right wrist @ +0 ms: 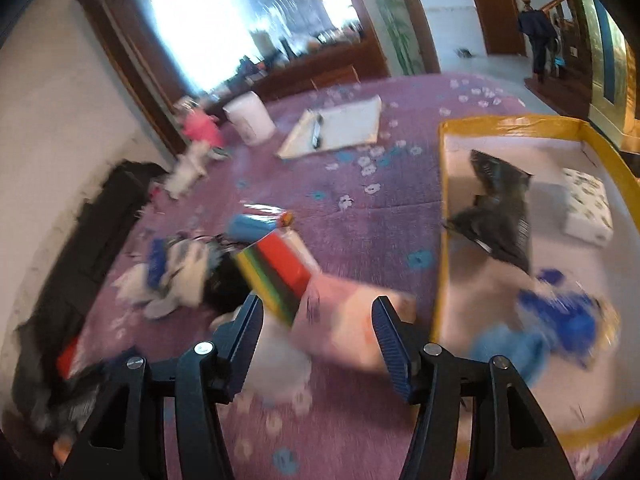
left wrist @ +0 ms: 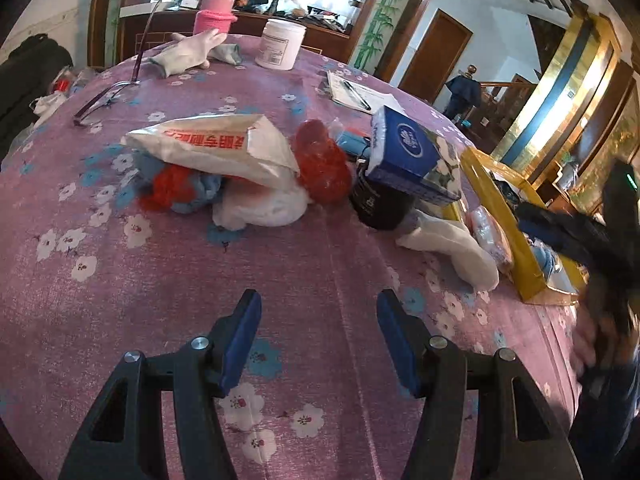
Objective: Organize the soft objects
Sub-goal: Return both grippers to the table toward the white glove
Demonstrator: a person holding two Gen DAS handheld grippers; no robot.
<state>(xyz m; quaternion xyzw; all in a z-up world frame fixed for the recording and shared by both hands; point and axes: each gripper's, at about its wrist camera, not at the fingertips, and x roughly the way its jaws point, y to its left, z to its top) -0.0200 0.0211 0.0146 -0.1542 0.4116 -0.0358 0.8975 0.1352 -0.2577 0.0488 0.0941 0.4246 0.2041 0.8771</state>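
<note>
Floral tablecloth [left wrist: 320,264], left gripper [left wrist: 318,300] fingers apart, empty, right gripper [right wrist: 317,306] likewise.

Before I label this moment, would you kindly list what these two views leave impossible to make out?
- Right wrist view: motion blur smears the pale pink item ahead of the right gripper; its kind is unclear.
- Left wrist view: the white paper bag covers part of the red and blue soft pile.
- Left wrist view: the yellow-edged box is cut off behind a blurred dark gripper, hiding its contents.
- Left wrist view: the notepad's writing is too small.
</note>
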